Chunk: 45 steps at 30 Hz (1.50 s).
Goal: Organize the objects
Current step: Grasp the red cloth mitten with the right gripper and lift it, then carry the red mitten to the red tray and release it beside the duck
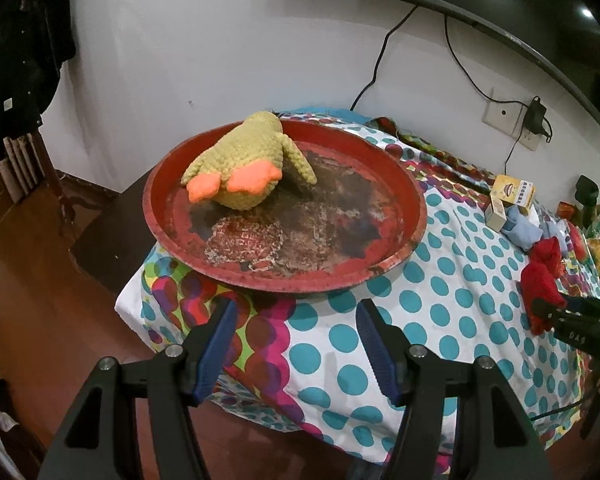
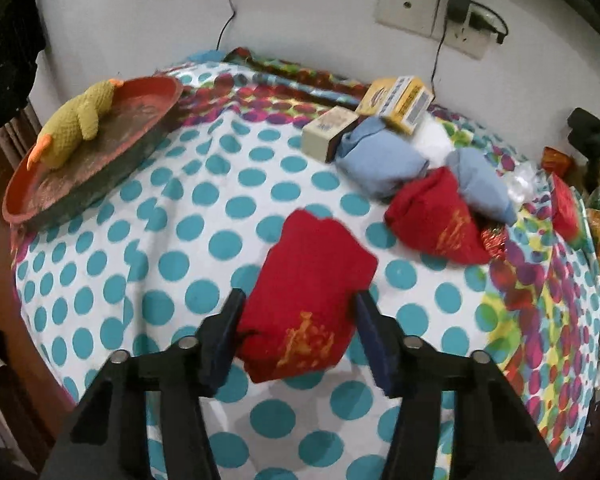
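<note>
1. We hold the left claw point(image 1: 296, 340) released and empty, hovering off the near edge of the red tray point(image 1: 414, 216). In our judgement it waits there so the tray stays reachable for deliveries.
2. The yellow knitted duck point(image 1: 240, 160) lies inside the tray toward its far-left rim, which leaves most of the tray floor bare for further items.
3. We position the right claw point(image 2: 298, 336) astride the red pouch point(image 2: 308, 280) on the spotted tabletop point(image 2: 140, 280). The jaws flank its lower half; a gap shows on the right side, so we judge the pouch not yet gripped.
4. The remaining items, a second red pouch point(image 2: 436, 220), blue pouches point(image 2: 376, 164) and small boxes point(image 2: 396, 100), are clustered at the far right, well apart from the tray.
5. Between pouch and tray the cloth is open, giving a clear carry path. The tray overhangs the tabletop's left edge; we advise gentle placement there.
</note>
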Tool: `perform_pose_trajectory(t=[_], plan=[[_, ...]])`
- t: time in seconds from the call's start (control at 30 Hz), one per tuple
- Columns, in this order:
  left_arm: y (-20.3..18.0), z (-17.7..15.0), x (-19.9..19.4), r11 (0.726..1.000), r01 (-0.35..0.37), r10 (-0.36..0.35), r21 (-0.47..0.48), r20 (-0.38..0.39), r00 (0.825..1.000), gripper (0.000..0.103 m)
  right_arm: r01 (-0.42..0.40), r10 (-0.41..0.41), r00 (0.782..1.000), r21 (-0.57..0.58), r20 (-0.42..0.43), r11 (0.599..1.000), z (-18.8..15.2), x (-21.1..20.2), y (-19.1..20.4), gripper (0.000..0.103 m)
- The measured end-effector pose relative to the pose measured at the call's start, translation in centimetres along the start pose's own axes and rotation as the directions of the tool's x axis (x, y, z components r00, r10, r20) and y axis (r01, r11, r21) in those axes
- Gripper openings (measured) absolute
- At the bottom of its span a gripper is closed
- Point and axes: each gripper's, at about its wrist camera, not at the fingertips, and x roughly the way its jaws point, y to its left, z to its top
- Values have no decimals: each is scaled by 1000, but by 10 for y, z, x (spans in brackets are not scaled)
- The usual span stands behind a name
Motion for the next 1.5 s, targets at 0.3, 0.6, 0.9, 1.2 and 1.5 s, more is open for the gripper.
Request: perform_pose_trajectory(t=[0.3,0.6,0.9,1.2,1.5], plan=[[2,1,-2,1000,-13,13,1,13,1000,63,-40,39,998,7,39,999,15,-10,13,27],[13,4,-1,999,-20,20,-26,11,1000,63,-142,151,982,-82,115,986,78,-20,65,27],[24,6,3,998,-43,44,-45,7,999,63,-220,251,959,-208,133,953,167,8,152,27],[34,7,7,996,-78,79,-52,9,997,63,-235,254,966,-238,51,942,231,78,214,27],[35,4,16,995,-95,95,-40,-15,995,63,-215,214,976,-236,-32,948,259,131,230,30]])
